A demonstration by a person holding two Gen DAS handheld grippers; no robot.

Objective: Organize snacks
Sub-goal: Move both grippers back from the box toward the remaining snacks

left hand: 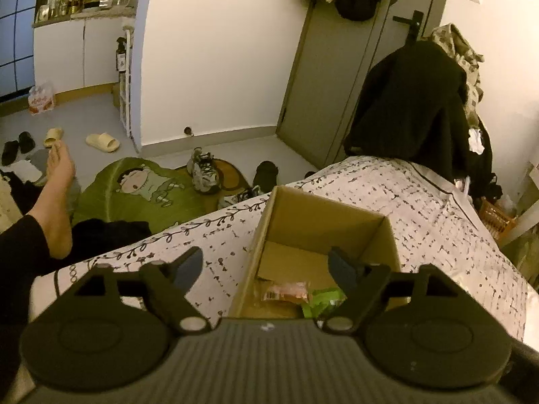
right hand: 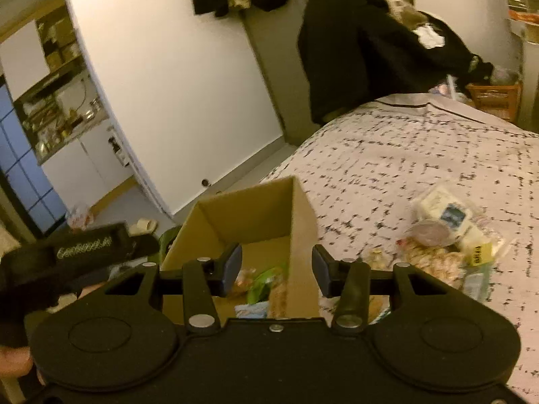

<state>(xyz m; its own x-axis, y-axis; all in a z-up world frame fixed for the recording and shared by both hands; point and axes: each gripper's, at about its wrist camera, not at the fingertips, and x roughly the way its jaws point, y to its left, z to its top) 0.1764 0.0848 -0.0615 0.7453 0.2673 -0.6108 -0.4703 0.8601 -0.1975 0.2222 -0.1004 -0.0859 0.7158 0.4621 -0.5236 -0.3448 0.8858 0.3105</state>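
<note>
Several loose snacks [right hand: 448, 235] (beside box [right hand: 303, 208])

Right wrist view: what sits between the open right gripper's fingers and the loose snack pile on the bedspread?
The brown cardboard box's right wall; beyond it bare patterned bedspread, then the snack pile.

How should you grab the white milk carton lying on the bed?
Grip the milk carton across its narrow flat sides, coming down from above with the right hand-held gripper, which is open. The carton lies tilted on the snack pile, so its upper end is probably easiest to reach.
</note>
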